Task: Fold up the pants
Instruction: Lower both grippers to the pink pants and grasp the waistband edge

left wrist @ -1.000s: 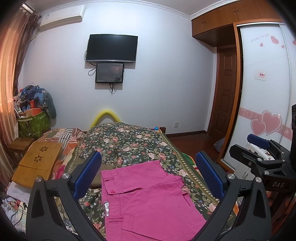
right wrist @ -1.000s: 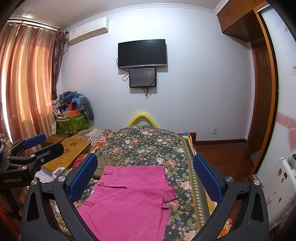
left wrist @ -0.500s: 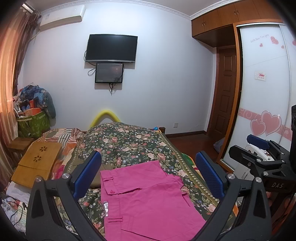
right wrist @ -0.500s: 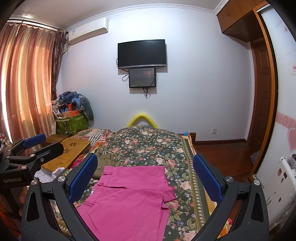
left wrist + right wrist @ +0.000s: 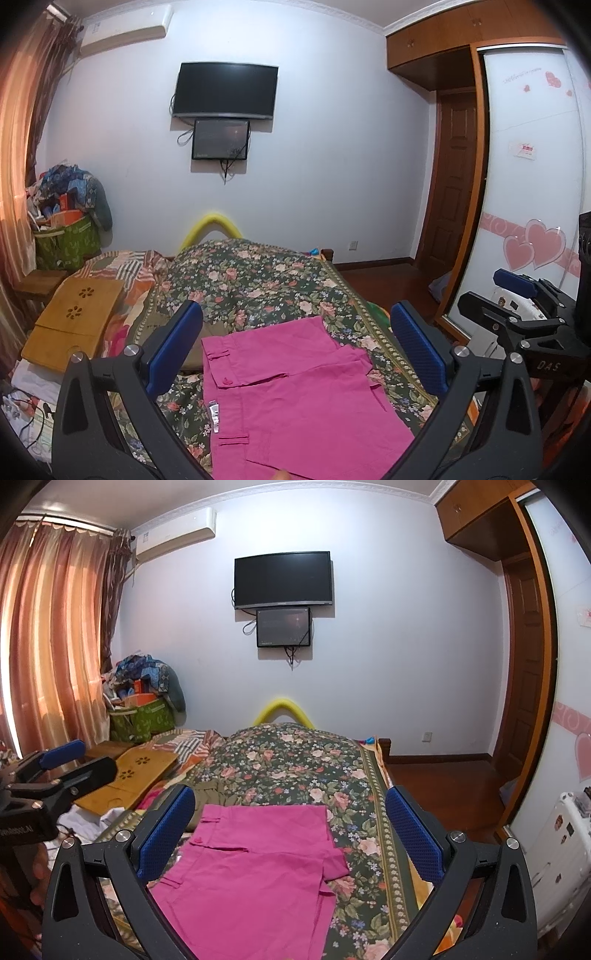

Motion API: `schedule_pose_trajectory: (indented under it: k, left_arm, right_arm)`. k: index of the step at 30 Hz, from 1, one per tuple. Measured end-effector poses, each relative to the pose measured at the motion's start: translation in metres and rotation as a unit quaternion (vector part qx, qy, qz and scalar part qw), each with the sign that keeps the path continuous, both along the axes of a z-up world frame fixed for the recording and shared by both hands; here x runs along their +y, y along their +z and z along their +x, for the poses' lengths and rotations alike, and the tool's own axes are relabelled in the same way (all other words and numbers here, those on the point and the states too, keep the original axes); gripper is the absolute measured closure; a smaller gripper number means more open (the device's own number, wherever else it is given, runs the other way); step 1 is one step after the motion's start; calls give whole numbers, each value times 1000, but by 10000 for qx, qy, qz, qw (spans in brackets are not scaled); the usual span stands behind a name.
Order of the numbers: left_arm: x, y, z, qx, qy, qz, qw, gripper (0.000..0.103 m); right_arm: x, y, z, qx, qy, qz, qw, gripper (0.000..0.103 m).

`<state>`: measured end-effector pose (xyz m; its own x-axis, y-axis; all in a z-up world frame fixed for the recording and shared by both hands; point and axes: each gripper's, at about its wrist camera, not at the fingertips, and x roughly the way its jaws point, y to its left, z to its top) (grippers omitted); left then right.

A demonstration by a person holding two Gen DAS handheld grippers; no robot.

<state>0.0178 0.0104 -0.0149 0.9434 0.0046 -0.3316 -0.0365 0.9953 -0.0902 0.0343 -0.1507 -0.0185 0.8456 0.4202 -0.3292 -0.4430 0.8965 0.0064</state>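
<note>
Pink pants [image 5: 295, 398] lie flat on the floral bedspread [image 5: 258, 280], waistband toward the left with a button and a white tag showing. In the right wrist view the same pink pants [image 5: 255, 871] spread below me on the floral bedspread [image 5: 295, 760]. My left gripper [image 5: 295, 347] hovers above them, open, nothing between its blue pads [image 5: 173, 347]. My right gripper [image 5: 290, 830] is also open and empty above the pants. Each gripper appears at the edge of the other's view: the right one [image 5: 524, 295], the left one [image 5: 62, 760].
An olive garment [image 5: 210, 794] lies past the pants' far left corner. A wooden lap desk [image 5: 74, 317] sits at the bed's left side, with a green bag [image 5: 66, 243] piled with clothes behind. A wardrobe [image 5: 528, 184] and a door [image 5: 450, 177] stand at right.
</note>
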Motion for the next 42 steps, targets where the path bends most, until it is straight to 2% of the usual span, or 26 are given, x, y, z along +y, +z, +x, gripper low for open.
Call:
schedule_pose_trajectory:
  k: [5, 9, 14, 22, 29, 32, 34, 36, 42]
  left_arm:
    - [22, -16, 30, 270, 158, -97, 9995, 0]
    - [46, -35, 66, 564, 217, -158, 9980, 0]
    - [81, -64, 117, 960, 397, -57, 9946, 0]
    - [132, -121, 199, 1600, 699, 82, 9846, 0]
    - [151, -180, 260, 2153, 574, 145, 9748, 0]
    - [156, -204, 277, 2409, 486, 68, 9693, 10]
    - [160, -222, 291, 2643, 429, 20, 9635, 14]
    - [165, -238, 301, 2781, 382, -24, 9598, 18]
    - [180, -263, 315, 3034, 273, -187, 9523, 30]
  right_arm:
    - [2, -15, 26, 159, 5, -183, 9997, 0]
    - [1, -34, 58, 435, -10, -315, 9986, 0]
    - [-3, -62, 105, 841, -112, -443, 9954, 0]
    - [6, -101, 177, 1206, -163, -1020, 9873, 0]
    - [15, -139, 241, 1811, 127, -1017, 9781, 2]
    - [22, -157, 267, 2115, 308, -922, 9725, 4]
    - [30, -171, 283, 2307, 421, -927, 9677, 13]
    - [35, -180, 294, 2445, 523, -956, 9635, 14]
    - [55, -207, 331, 2671, 813, -1084, 9541, 19]
